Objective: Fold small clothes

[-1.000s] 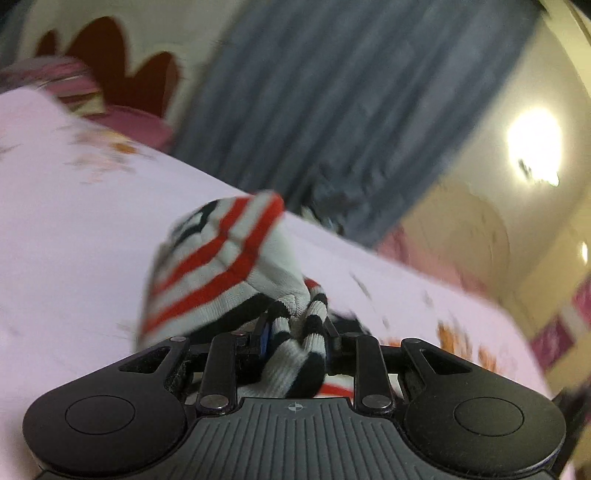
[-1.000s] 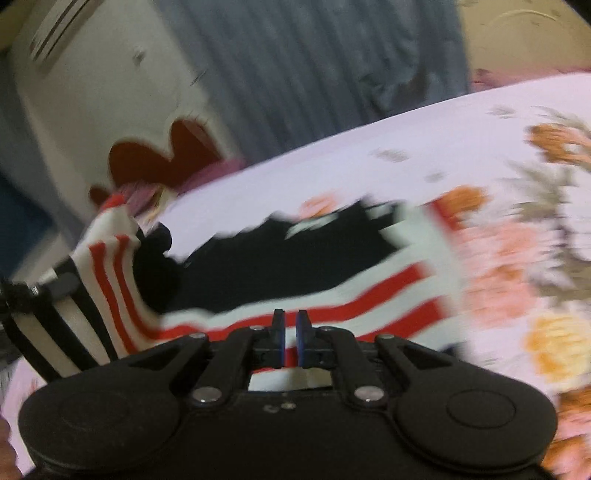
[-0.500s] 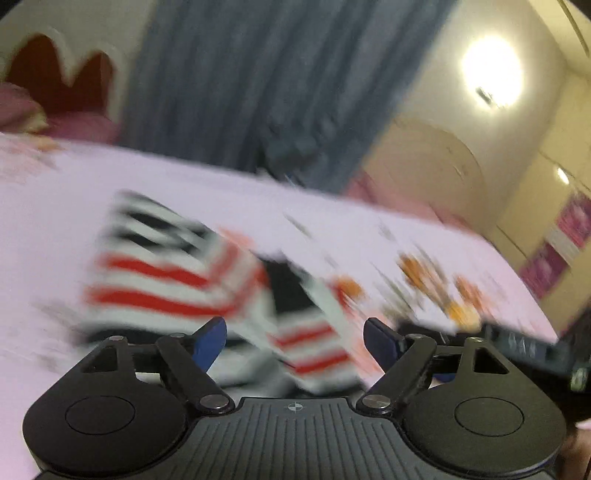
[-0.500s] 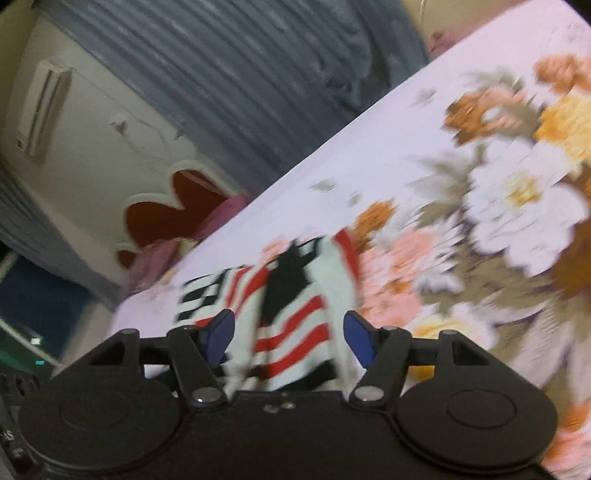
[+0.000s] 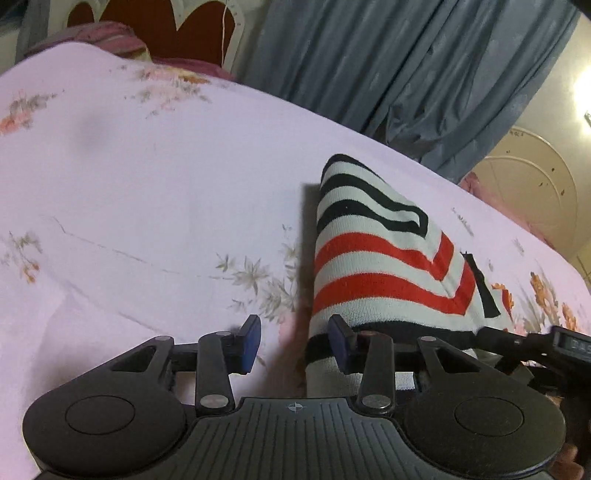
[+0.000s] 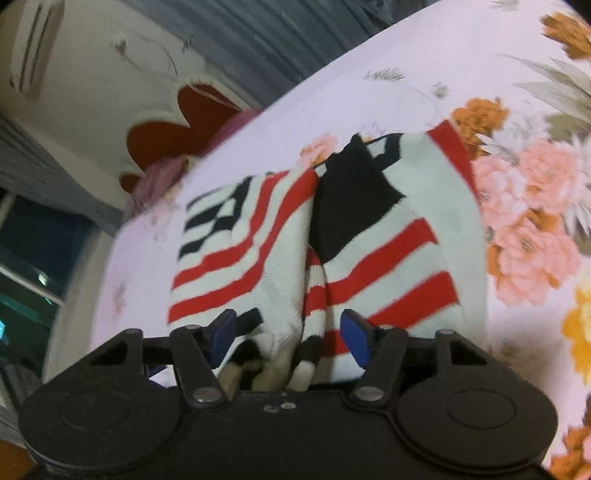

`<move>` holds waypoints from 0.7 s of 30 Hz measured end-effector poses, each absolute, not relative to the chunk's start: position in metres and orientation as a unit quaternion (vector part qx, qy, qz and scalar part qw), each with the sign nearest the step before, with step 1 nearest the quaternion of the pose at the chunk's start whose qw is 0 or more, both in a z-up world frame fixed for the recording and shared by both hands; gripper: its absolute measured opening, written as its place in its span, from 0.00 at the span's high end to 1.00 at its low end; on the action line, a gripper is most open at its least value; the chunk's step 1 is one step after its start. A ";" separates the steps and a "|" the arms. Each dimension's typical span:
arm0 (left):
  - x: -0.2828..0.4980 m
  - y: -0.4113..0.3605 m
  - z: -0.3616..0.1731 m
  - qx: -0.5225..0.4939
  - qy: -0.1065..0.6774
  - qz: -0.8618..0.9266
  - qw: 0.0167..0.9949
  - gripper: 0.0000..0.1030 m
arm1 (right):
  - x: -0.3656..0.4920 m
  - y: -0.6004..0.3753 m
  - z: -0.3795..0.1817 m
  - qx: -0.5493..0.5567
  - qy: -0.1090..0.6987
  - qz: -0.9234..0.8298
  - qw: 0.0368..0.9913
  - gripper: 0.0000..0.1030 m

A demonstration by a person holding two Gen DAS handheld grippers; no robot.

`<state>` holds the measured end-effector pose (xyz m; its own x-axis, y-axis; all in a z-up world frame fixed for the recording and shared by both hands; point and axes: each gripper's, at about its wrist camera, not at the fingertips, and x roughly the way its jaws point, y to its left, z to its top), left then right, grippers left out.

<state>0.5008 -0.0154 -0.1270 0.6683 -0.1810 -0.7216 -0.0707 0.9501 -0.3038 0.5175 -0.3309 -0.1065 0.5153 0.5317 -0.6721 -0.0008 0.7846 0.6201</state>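
A small knitted sweater point(image 5: 373, 258) with white, red and black stripes lies on the floral bedsheet point(image 5: 155, 192). In the left wrist view it is right of centre, its left edge reaching in between my blue pads. My left gripper point(image 5: 295, 345) is low over the sheet, its jaws closing with a gap still showing and the right pad point(image 5: 341, 349) against the hem. In the right wrist view the sweater point(image 6: 388, 229) lies bunched with a central ridge. My right gripper point(image 6: 288, 336) straddles that ridge at the near hem, jaws closing, pads apart from the cloth.
A red and white headboard point(image 5: 166, 26) and pink pillows point(image 5: 107, 37) stand at the far end of the bed. Grey-blue curtains point(image 5: 388, 62) hang behind it. A black device point(image 5: 569, 345) juts in at the right edge of the left wrist view. Bare sheet spreads left of the sweater.
Both grippers, shut on the lifted sweater a second ago, opened and let it drop onto the bed. They have since sunk to its near hem, and the left jaws have narrowed.
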 end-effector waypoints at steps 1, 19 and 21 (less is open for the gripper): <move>0.500 -0.016 -0.126 -0.156 0.407 -0.033 0.899 0.61 | 0.521 -0.322 -0.104 0.265 0.467 0.160 0.828 0.42; 0.522 -0.128 -0.115 -0.009 0.398 -0.170 0.901 0.63 | 0.457 -0.391 -0.102 0.189 0.389 0.107 0.895 0.82; 0.522 -0.129 -0.114 -0.003 0.399 -0.170 0.901 0.62 | 0.456 -0.397 -0.101 0.212 0.386 0.104 0.892 0.82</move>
<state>0.5218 -0.1295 -0.1135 0.6243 -0.3095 -0.7173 0.3045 0.9420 -0.1415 0.4565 -0.3971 -0.1007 0.6799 0.3491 -0.6449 -0.0207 0.8882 0.4590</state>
